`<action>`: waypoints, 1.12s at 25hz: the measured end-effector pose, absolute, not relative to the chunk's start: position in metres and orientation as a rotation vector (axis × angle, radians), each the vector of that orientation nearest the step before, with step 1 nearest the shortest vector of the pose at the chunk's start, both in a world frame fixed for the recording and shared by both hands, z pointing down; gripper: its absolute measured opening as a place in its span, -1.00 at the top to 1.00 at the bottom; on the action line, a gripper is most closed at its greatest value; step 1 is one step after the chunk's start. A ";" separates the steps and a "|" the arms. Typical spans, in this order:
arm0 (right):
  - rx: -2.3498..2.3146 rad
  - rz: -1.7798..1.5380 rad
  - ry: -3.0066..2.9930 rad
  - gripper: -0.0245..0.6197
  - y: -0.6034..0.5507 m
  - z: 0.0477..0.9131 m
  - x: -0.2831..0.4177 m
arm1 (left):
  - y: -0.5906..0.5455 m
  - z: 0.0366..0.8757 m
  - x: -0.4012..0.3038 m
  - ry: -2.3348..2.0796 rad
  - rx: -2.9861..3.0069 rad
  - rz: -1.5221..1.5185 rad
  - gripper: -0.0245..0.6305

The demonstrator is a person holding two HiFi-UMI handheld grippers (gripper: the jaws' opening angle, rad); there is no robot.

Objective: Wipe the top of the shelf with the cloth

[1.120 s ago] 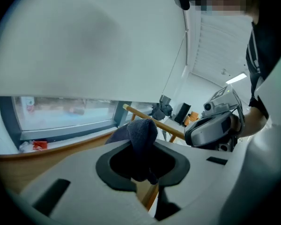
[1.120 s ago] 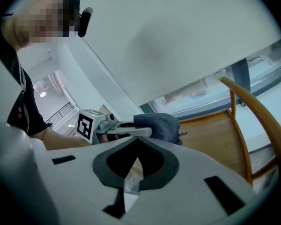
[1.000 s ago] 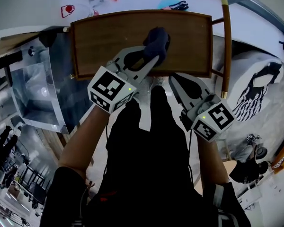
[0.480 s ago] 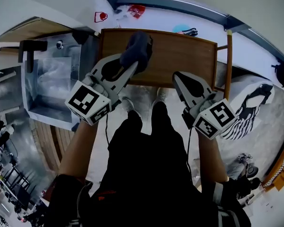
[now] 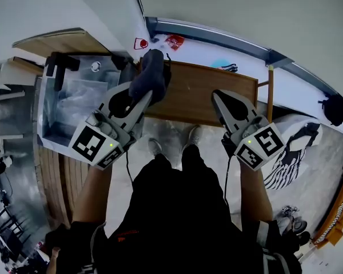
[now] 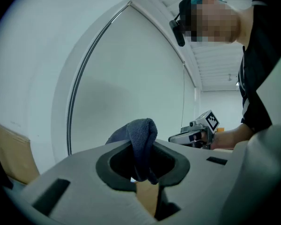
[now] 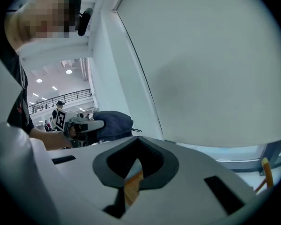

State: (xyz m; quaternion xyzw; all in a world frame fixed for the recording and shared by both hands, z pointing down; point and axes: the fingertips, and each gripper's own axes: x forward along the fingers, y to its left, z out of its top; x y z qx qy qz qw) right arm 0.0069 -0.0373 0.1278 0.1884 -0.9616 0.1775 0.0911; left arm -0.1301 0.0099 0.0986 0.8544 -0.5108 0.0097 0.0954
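My left claw (image 5: 147, 93) is clamped on the dark cloth (image 5: 152, 67). The cloth is bunched at upper centre of the head view, over the far left corner of the shelf top (image 5: 203, 93), and looks lifted clear. My right claw (image 5: 218, 97) is closed on nothing at that top's right part. The wood shows no wipe marks, so I can't judge how much remains.

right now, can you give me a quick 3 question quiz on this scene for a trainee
1. Which gripper holds the cloth: A left, B right, C neither?
2. True or false: the right gripper has its jaws wide apart.
3. Fill in: the shelf top is brown ____.
Key: 1 A, the left gripper; 2 false, they are shut on nothing; 3 wood.
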 end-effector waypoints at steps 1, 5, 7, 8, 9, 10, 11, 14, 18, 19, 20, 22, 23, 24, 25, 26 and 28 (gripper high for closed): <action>0.561 0.519 -2.870 0.91 -0.037 0.119 0.004 | 0.013 0.092 -0.135 -1.529 2.537 0.018 0.71; 0.550 0.464 -2.916 0.91 -0.031 0.089 -0.008 | 0.025 0.068 -0.148 -1.572 2.561 -0.012 0.71; 0.537 0.457 -2.932 0.91 -0.026 0.078 -0.013 | 0.030 0.059 -0.151 -1.583 2.571 -0.026 0.71; 0.530 0.455 -2.940 0.91 -0.024 0.074 -0.015 | 0.032 0.055 -0.152 -1.588 2.573 -0.033 0.71; 0.523 0.450 -2.946 0.91 -0.022 0.070 -0.018 | 0.033 0.053 -0.153 -1.592 2.574 -0.039 0.71; 0.515 0.444 -2.951 0.91 -0.020 0.066 -0.020 | 0.035 0.051 -0.154 -1.596 2.572 -0.043 0.71; 0.508 0.438 -2.956 0.91 -0.017 0.064 -0.023 | 0.036 0.050 -0.155 -1.599 2.570 -0.048 0.71; 0.484 0.424 -2.964 0.91 -0.009 0.059 -0.030 | 0.044 0.050 -0.155 -1.602 2.561 -0.063 0.71; 0.450 0.413 -2.970 0.91 0.001 0.055 -0.041 | 0.052 0.053 -0.154 -1.597 2.549 -0.068 0.71; 0.444 0.410 -2.971 0.91 0.003 0.054 -0.042 | 0.053 0.054 -0.154 -1.596 2.545 -0.070 0.71; 0.438 0.408 -2.971 0.91 0.005 0.054 -0.044 | 0.055 0.055 -0.153 -1.594 2.541 -0.072 0.71; 0.430 0.405 -2.968 0.91 0.008 0.054 -0.045 | 0.057 0.056 -0.151 -1.586 2.533 -0.070 0.71; 0.429 0.405 -2.968 0.91 0.009 0.054 -0.045 | 0.058 0.057 -0.150 -1.581 2.530 -0.065 0.71; 0.430 0.406 -2.968 0.91 0.010 0.055 -0.046 | 0.058 0.058 -0.149 -1.576 2.529 -0.059 0.71; 0.432 0.407 -2.967 0.91 0.010 0.055 -0.045 | 0.059 0.058 -0.148 -1.572 2.528 -0.055 0.71; 0.435 0.408 -2.967 0.91 0.011 0.055 -0.045 | 0.059 0.058 -0.148 -1.570 2.529 -0.052 0.71; 0.443 0.409 -2.965 0.91 0.011 0.056 -0.044 | 0.060 0.058 -0.148 -1.567 2.529 -0.047 0.71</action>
